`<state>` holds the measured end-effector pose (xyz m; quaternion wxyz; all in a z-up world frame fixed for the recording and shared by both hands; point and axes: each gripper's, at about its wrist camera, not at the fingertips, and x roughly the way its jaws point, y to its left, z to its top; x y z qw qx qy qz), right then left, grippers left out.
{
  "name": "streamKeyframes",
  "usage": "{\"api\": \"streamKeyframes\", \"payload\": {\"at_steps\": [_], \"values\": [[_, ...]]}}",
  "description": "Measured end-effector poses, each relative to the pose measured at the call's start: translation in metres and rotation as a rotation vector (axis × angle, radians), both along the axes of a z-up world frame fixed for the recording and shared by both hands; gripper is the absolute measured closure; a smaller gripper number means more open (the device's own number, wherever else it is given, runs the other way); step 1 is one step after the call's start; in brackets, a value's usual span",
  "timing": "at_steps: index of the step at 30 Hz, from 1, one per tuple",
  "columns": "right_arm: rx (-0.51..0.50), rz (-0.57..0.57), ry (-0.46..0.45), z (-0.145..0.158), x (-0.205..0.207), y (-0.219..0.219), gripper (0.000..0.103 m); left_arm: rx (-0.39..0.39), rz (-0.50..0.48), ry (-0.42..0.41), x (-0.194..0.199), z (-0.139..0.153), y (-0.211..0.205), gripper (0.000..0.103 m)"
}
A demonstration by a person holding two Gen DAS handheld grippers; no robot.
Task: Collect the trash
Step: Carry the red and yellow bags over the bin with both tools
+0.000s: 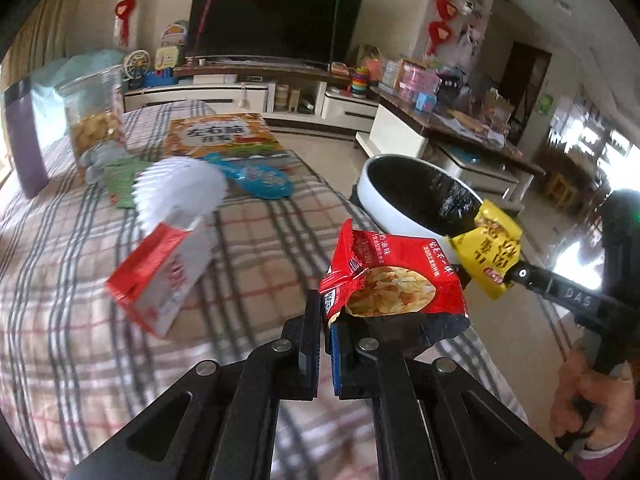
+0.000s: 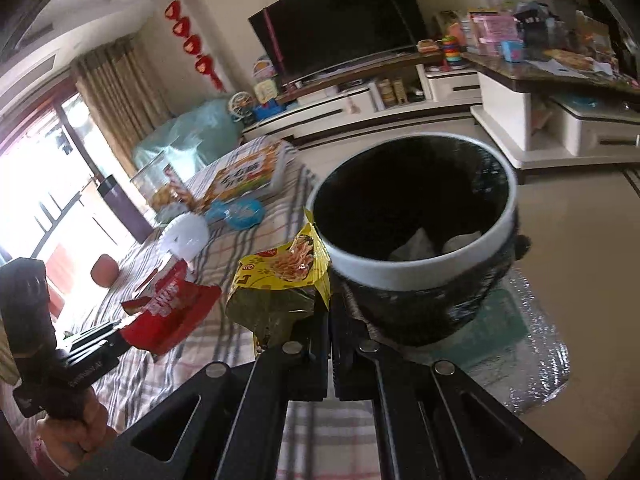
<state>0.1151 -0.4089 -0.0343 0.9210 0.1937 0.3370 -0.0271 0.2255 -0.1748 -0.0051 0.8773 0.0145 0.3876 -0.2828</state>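
Note:
My left gripper is shut on a red chip bag and holds it above the plaid table's right edge; the bag also shows in the right wrist view. My right gripper is shut on a yellow snack bag, held beside the rim of the white trash bin with a black liner. The yellow bag and the bin show at the right of the left wrist view. White paper lies inside the bin.
On the plaid table lie a red-and-white carton, a white pleated paper cup, a blue wrapper, a green wrapper, an orange book and a snack jar. A TV stand is behind.

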Motion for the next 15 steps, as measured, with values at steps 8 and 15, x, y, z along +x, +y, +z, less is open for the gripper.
{"api": "streamKeyframes", "payload": {"at_steps": [8,15], "values": [[0.006,-0.044,-0.013,0.009,-0.004,-0.033,0.102,0.023,-0.029,0.001,0.005,0.001,-0.038,0.100],[-0.015,-0.071,0.002,0.015,0.000,-0.051,0.102,0.019,-0.047,0.011,0.013,0.001,-0.061,0.100]]}}
